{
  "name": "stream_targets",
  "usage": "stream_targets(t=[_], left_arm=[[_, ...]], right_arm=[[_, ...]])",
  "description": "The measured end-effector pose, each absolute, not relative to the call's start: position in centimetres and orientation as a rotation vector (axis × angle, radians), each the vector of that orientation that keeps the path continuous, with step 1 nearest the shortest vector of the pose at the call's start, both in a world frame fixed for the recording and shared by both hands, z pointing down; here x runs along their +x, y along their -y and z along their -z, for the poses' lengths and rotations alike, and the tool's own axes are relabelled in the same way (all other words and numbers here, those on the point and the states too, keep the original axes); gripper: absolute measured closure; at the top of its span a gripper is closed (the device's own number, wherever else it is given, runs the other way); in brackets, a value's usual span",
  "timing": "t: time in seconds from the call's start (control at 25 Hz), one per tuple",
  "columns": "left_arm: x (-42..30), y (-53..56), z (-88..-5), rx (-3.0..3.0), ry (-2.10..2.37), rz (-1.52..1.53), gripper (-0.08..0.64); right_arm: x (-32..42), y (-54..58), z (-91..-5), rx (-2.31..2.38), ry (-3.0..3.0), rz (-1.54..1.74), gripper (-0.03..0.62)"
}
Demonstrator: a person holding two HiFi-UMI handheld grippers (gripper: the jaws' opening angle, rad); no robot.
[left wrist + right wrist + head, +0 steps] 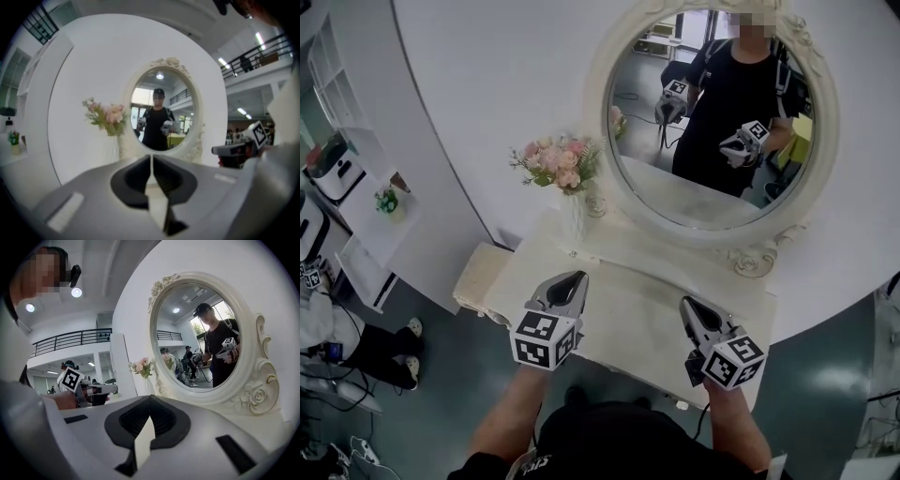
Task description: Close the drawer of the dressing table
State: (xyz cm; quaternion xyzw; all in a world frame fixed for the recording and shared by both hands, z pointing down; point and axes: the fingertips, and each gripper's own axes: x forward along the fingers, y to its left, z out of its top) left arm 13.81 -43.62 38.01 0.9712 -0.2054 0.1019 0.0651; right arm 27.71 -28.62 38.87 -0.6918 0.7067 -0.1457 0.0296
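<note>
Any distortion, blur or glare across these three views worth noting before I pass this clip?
Head view: even light, sharp, wide-lens bending of the wall; mirror free of glare. Left gripper view: heavy fisheye, dark corners, flowers slightly soft. Right gripper view: same fisheye, ceiling lamps blown out.

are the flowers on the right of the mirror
No, the flowers stand left of the mirror in the head view.
</note>
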Motion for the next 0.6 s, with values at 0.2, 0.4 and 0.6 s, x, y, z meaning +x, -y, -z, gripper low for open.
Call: stream_targets(t=[0.2,0.4,0.6], left_arm=[[12.5,44.4,-38.0,2.92,0.667,-0.285,0.537],[12.9,44.3,-38.6,2.88,0.665,-0.255,0.537],[13.3,44.2,-38.4,2.906,0.647,-0.269,0.538]], right_arm=[[27.2,29.1,-38.4,-2.1,-2.155,0.438,0.598],[27.8,29.0,-37.2,-2.162,-2.133,0.353,0.598],[26.6,29.3,-36.5,-2.152,-2.189,0.297,0.6]])
